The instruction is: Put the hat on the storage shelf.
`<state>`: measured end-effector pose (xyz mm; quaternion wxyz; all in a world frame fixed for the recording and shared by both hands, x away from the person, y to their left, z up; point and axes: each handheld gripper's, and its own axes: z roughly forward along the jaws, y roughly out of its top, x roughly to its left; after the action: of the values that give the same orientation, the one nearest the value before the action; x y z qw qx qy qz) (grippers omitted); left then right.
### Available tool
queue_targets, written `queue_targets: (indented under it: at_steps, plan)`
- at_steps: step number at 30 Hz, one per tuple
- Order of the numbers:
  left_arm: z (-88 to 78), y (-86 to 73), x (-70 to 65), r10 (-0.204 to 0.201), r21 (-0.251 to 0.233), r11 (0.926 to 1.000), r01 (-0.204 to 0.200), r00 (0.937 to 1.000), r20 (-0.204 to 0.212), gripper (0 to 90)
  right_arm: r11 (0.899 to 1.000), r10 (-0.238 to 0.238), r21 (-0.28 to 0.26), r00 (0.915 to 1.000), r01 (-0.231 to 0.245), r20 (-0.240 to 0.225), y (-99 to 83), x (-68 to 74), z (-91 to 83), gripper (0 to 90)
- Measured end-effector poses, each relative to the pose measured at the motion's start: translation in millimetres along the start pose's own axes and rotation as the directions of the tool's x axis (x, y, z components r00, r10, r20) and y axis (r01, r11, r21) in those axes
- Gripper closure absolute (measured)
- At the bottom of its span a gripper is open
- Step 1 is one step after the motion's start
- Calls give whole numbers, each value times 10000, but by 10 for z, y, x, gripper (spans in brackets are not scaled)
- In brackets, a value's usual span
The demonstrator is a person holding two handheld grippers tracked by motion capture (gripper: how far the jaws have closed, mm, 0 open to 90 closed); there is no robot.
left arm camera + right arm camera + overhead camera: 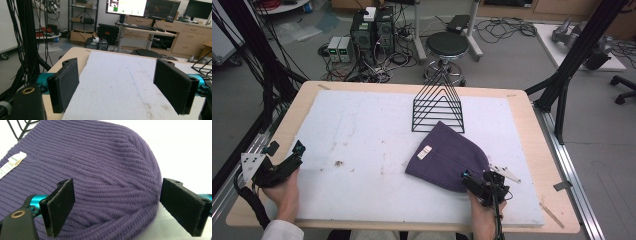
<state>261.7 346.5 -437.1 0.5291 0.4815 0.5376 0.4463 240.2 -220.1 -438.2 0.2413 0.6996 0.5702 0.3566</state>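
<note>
White foam mat [362,145] (stained) tops table [532,130].

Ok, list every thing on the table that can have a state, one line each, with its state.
Purple ribbed knit beanie: lying flat on the white foam mat, white tag facing up, not gripped.
Black wire triangular rack: upright on the mat, empty, just behind the beanie.
Left gripper: open, over bare mat, holding nothing.
Right gripper: open, jaws either side of the beanie's rounded end, not closed on it.
</note>
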Motion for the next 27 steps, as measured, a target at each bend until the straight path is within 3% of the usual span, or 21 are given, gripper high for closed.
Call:
queue_targets:
  at_steps: [4, 7, 13, 16, 18, 19, 20, 24, 27]
  plan:
    - [6, -3, 1, -41, -5, 10000, 41, 10000, 17, 205, 10000, 79, -8, 9999, -79, 151, -26, -1, -17, 121]
    - [11, -4, -6, -38, 5, 10000, 38, 10000, 43, 205, 9994, 206, 291, 9998, -207, 27, -43, 19, 22, 120]
    - [17, -5, -13, -5, -4, 10000, 5, 10000, 77, 205, 9996, 111, 270, 9988, -124, 469, -55, 80, 80, 145]
    - [18, -5, -16, -12, -19, 10000, 12, 10000, 75, 205, 9999, -95, 150, 9955, 81, 942, -69, 116, 87, 255]
    - [19, -5, -18, -9, -19, 10000, 10, 10000, 77, 206, 9998, -139, 128, 9947, 127, 1017, -71, 128, 85, 283]
    - [20, -5, -20, -4, -20, 10000, 4, 10000, 80, 206, 9998, -187, 83, 9937, 179, 1106, -74, 132, 82, 325]
    - [20, -5, -21, -4, -25, 10000, 4, 10000, 85, 206, 9997, -228, 15, 9935, 228, 1120, -75, 136, 75, 431]
    - [19, -4, -29, 26, -27, 10000, -25, 10000, 94, 206, 9994, -348, 14, 9949, 348, 946, -67, 124, 62, 553]
    - [21, -5, -33, 26, -28, 10000, -26, 9999, 111, 207, 9990, -456, 17, 9974, 456, 554, -53, 110, 62, 633]
